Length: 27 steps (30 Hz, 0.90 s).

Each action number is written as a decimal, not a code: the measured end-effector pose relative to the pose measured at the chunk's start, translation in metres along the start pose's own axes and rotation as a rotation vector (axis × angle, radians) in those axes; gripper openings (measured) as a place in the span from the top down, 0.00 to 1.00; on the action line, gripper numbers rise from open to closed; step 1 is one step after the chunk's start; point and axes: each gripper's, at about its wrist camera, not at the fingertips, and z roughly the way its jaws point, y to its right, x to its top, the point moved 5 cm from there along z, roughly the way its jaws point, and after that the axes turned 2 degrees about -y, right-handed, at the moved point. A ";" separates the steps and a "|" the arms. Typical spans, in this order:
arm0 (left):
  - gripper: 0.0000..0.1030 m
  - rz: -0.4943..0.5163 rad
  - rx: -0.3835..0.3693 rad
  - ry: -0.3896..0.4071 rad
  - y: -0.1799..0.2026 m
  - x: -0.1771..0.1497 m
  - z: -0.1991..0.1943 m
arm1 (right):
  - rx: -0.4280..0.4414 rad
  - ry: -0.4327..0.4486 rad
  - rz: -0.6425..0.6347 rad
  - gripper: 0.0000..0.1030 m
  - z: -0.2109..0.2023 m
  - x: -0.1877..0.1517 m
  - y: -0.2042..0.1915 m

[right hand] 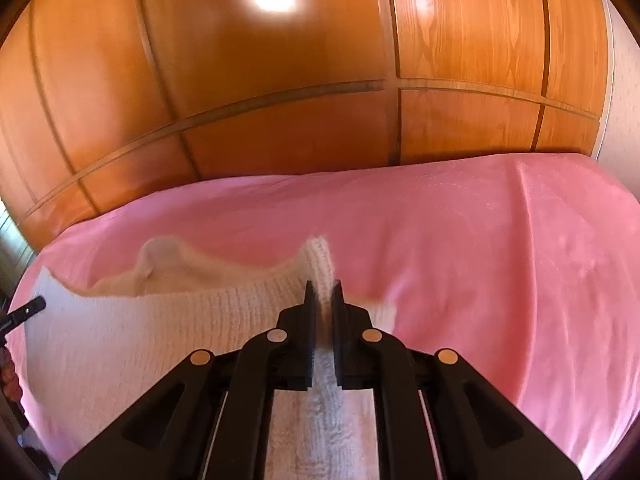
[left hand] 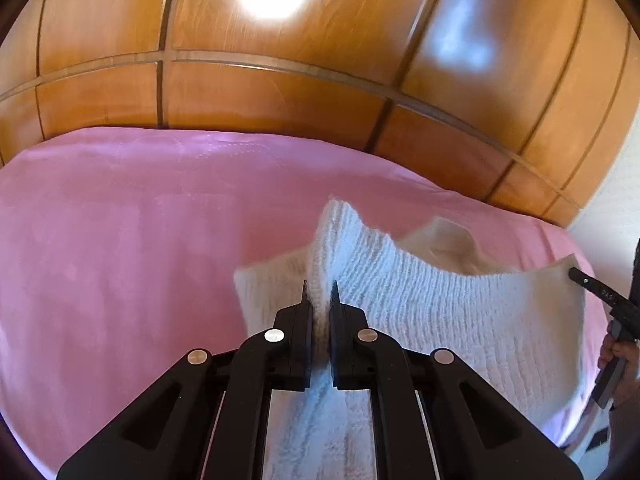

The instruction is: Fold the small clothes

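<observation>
A white knitted garment hangs stretched between my two grippers above the pink bed. My left gripper is shut on a bunched edge of the garment at its left end. In the left wrist view the other gripper's fingers hold the garment's far right corner. In the right wrist view my right gripper is shut on a bunched edge of the same garment, which spreads off to the left over the pink bed. The left gripper's fingers show at the far left edge.
A glossy wooden wardrobe stands behind the bed, also in the right wrist view. A white wall is at the right. The person's hand holds the right tool.
</observation>
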 end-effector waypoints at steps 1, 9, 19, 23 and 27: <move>0.95 -0.008 0.023 -0.008 -0.002 0.007 0.011 | -0.006 -0.004 0.004 0.94 0.007 0.004 0.000; 0.95 -0.061 0.157 -0.077 -0.024 0.028 0.086 | -0.111 -0.098 0.006 0.94 0.094 0.013 0.009; 0.98 -0.008 0.318 -0.094 -0.032 0.020 0.101 | -0.142 -0.131 0.019 0.94 0.092 -0.002 0.025; 0.95 -0.033 0.257 -0.019 -0.021 0.013 0.056 | -0.085 -0.055 -0.009 0.58 0.045 -0.005 0.008; 0.85 0.028 0.152 0.026 0.015 -0.006 0.019 | 0.053 -0.041 -0.036 0.53 0.001 -0.030 -0.021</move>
